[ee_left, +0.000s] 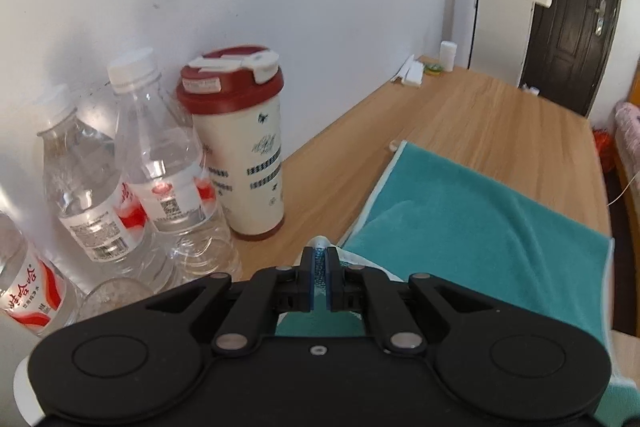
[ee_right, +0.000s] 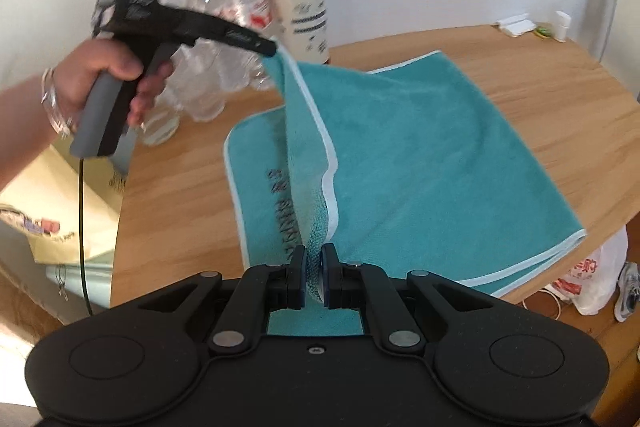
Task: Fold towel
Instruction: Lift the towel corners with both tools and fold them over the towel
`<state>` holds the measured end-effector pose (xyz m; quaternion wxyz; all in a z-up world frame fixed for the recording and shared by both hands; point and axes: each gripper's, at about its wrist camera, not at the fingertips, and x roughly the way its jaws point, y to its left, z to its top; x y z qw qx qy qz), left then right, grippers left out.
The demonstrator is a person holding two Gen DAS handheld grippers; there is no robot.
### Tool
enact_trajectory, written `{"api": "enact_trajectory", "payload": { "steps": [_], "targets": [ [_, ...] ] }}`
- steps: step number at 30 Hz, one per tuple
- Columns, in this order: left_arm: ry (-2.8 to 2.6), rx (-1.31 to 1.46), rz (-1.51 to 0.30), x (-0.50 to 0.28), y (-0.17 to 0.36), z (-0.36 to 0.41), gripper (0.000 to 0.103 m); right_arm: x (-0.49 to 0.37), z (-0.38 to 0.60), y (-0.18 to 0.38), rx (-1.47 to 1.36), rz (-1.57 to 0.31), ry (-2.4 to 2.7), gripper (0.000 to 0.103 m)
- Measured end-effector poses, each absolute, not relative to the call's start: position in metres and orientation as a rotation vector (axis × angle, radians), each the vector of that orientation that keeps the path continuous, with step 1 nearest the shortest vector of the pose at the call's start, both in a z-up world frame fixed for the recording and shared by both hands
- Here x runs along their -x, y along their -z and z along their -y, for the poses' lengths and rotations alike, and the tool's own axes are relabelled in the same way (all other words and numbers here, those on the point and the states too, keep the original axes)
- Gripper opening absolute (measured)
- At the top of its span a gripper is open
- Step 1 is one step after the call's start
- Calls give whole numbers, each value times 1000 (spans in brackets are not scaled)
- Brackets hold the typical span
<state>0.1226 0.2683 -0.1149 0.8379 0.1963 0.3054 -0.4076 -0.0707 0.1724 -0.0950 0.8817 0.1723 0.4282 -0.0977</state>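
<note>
A teal towel [ee_right: 420, 163] with a pale blue border lies on the wooden table [ee_right: 540, 83], its left edge lifted off the wood. My left gripper [ee_left: 319, 254] is shut on one corner of that edge; in the right wrist view the same gripper [ee_right: 272, 47] holds the corner high, gripped by a hand [ee_right: 104, 75]. My right gripper [ee_right: 314, 259] is shut on the other corner of the raised edge, near the table's front. The towel [ee_left: 480, 223] hangs slack between the two corners, with dark lettering showing on its underside.
Clear water bottles [ee_left: 160, 167] and a cream cup with a red lid [ee_left: 240, 147] stand against the wall at the table's left. Small white items [ee_left: 414, 71] sit at the far end. A plastic bag [ee_right: 592, 279] and shoes lie on the floor to the right.
</note>
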Motion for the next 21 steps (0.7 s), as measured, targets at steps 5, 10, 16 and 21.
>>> {"api": "enact_trajectory", "payload": {
  "steps": [5, 10, 16, 21],
  "targets": [
    [893, -368, -619, -108, 95, -274, 4, 91, -152, 78, -361, -866, 200, 7],
    [876, -402, -591, -88, 89, -290, 4, 100, -151, 77, -376, -882, 102, 7],
    [801, -432, -643, -92, 115, -306, 4, 89, -176, 106, -357, -966, -16, 7],
    [763, -455, -673, -95, 134, -314, 4, 72, -183, 128, -360, -1034, -64, 7]
  ]
}}
